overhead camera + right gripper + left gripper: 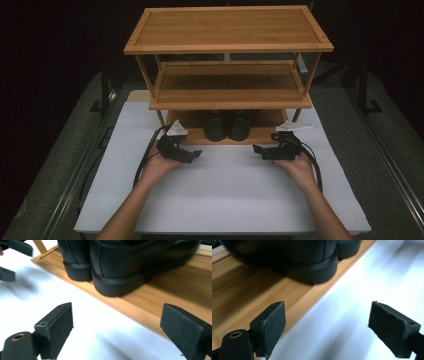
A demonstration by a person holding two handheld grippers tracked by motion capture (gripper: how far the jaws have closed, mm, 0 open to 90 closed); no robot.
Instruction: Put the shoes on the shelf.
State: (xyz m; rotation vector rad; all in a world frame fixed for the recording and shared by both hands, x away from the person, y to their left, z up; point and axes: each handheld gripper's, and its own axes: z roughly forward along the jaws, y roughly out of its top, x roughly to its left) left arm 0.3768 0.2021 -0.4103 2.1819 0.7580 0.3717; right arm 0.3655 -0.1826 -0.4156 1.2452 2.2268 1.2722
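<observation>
A pair of black leather shoes point(227, 125) stands side by side on the bottom shelf of a three-tier bamboo rack point(227, 30), heels toward me. My left gripper point(195, 154) hovers over the white table point(225, 200) just left of the shoes, open and empty. My right gripper point(257, 149) hovers just right of them, also open and empty. The left gripper view has one shoe's heel point(312, 267) ahead of its jaws on the shelf board point(249, 297). In the right gripper view both heels point(117, 277) sit close ahead, with the left gripper point(10, 262) at far left.
The rack's middle shelf point(227, 85) and top shelf are bare and overhang the shoes. The rack's thin legs point(161, 117) stand beside each gripper. The white table surface spreads toward me, with dark floor and metal rails point(90, 145) on both sides.
</observation>
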